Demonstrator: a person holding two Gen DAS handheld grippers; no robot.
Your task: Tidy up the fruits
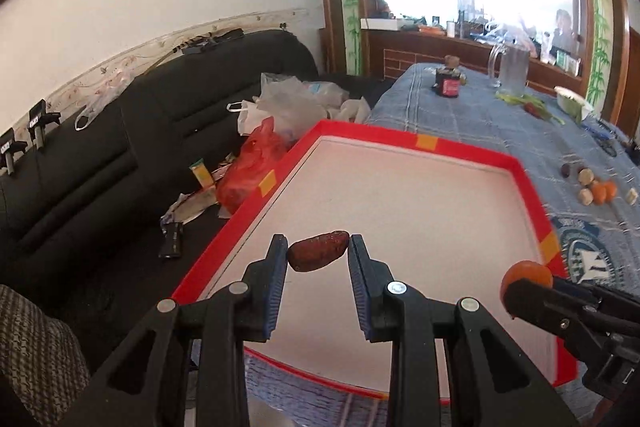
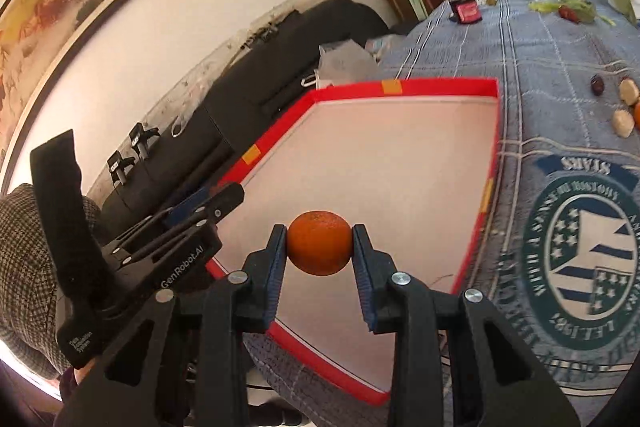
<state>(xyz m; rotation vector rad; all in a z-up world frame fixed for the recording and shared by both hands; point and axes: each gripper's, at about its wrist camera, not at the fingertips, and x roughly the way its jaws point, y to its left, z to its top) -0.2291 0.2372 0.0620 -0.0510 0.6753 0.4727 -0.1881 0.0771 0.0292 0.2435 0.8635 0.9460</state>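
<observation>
Left black two-finger tongs point(image 1: 319, 247) clamped on wrinkled dark-red oblong date point(image 1: 318, 256), above red-rimmed white cardboard tray point(image 1: 476, 151). Right tongs point(image 2: 319, 242) clamped on round orange mandarin point(image 2: 319, 242), also over tray. Risks: tongs close together, possible collision; mandarin may roll after release; date held by tips only, may slip.

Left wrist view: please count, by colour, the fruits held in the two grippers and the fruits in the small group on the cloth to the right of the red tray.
Orange fruits: 3
Dark fruits: 2
Pale fruits: 2
Total: 7
</observation>
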